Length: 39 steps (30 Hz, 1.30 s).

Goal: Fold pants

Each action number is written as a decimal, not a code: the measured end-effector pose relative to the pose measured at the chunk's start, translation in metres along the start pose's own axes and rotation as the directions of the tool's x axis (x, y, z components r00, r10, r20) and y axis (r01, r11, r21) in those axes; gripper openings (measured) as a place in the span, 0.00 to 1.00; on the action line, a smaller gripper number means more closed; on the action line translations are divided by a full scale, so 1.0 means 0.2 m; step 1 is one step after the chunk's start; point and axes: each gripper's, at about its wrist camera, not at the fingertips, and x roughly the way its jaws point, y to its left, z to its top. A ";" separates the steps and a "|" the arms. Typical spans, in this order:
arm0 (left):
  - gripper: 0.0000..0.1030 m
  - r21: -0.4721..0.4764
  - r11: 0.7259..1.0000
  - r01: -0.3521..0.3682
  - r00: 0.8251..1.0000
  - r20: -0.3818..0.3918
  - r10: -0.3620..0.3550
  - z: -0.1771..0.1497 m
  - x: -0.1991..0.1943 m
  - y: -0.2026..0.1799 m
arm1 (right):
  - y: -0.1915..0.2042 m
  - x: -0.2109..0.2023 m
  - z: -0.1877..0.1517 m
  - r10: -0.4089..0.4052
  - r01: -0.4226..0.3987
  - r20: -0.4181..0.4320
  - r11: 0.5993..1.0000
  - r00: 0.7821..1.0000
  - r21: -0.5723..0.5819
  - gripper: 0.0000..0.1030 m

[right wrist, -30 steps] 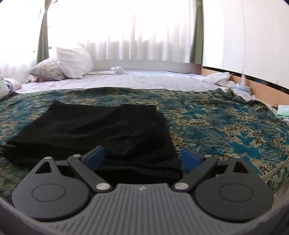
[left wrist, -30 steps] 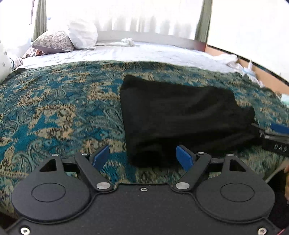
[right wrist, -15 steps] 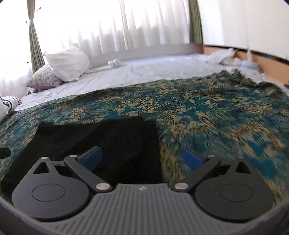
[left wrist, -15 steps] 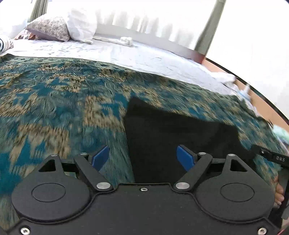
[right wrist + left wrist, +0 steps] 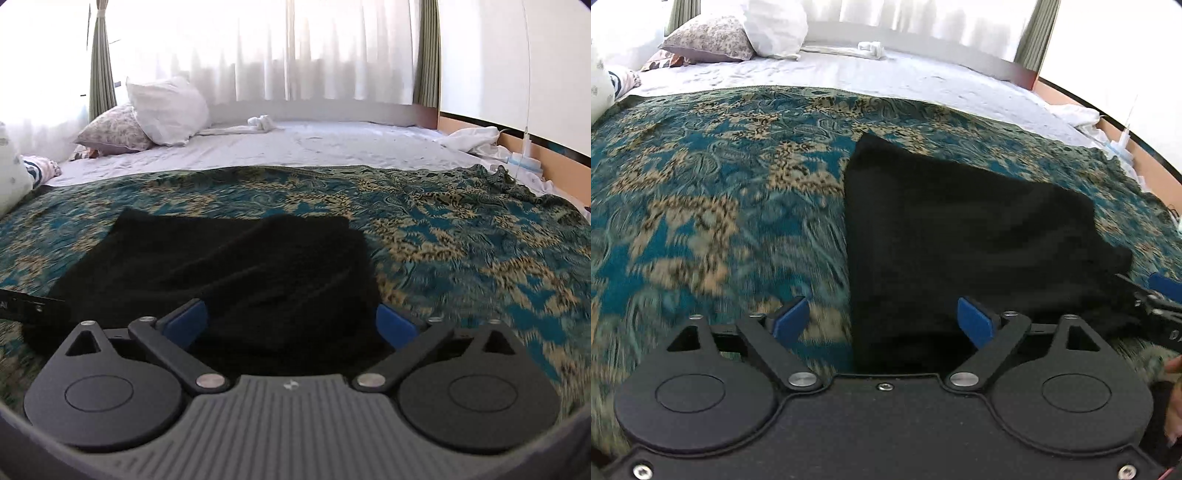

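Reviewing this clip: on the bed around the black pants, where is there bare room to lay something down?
Bare patterned bedspread lies open left of the black pants, up to the white sheet. More is free right of them, toward the wall side. Crowded: the pillows at the far left corner, and the pants' near edge, where the left gripper and right gripper stand open.

1. My left gripper's body hides the near edge of the pants (image 5: pixel 960 229).
2. The bedspread (image 5: pixel 701 221) left of the pants is motion-blurred.
3. Right of the pants, the right gripper (image 5: pixel 1161 306) is cut off by the frame edge.
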 end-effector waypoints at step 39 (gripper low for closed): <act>1.00 0.109 0.992 -0.058 0.998 0.003 0.058 -0.30 -0.07 -0.19 | 0.19 -0.09 -0.27 -0.063 0.058 -0.112 0.997 0.992 -0.047 1.00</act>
